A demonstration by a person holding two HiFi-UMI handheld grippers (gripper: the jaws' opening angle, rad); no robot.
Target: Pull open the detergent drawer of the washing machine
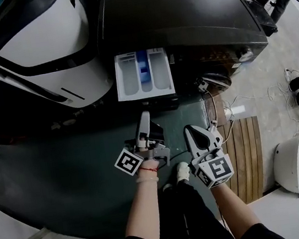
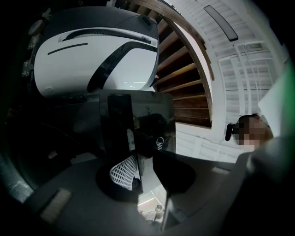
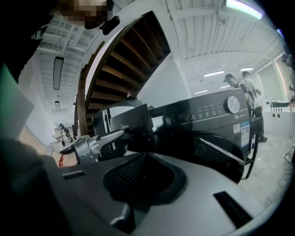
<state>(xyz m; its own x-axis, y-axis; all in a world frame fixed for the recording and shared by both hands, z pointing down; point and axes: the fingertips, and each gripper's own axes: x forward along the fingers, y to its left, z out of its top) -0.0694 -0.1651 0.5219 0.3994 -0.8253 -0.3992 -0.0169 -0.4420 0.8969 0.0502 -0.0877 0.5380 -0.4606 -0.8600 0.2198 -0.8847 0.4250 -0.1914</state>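
Left gripper view: shows the left gripper [image 2: 145,160] with jaws apart, the meshed left pad [image 2: 123,174] close against a thin dark edge at the foot of the drawer [image 2: 147,122], and a strip of light floor open on the right jaw's side. Gives no sign of a pinch from both pads. Shows the drawer's glossy black front upright just beyond the tips, filling the middle of the view.

Right gripper view: shows the right gripper [image 3: 144,161] with jaws drawn together on nothing, aimed towards the washer [image 3: 216,124]. Catches the left gripper off to the left, its tip at the lower edge of the drawer's black front, which stands out clear of the machine's face.

Head view: places the drawer pulled out of the washer's upper left corner, its white tray and blue middle compartment exposed. Sets it directly ahead of the left gripper, at or just short of the tip, and up and to the left of the right gripper, apart from it. Sets the two grippers side by side over dark floor. Beyond: white appliance [image 1: 45,54] left of the washer, slatted wooden mat [image 1: 246,152] to the right, wooden stair [image 2: 184,78] behind.
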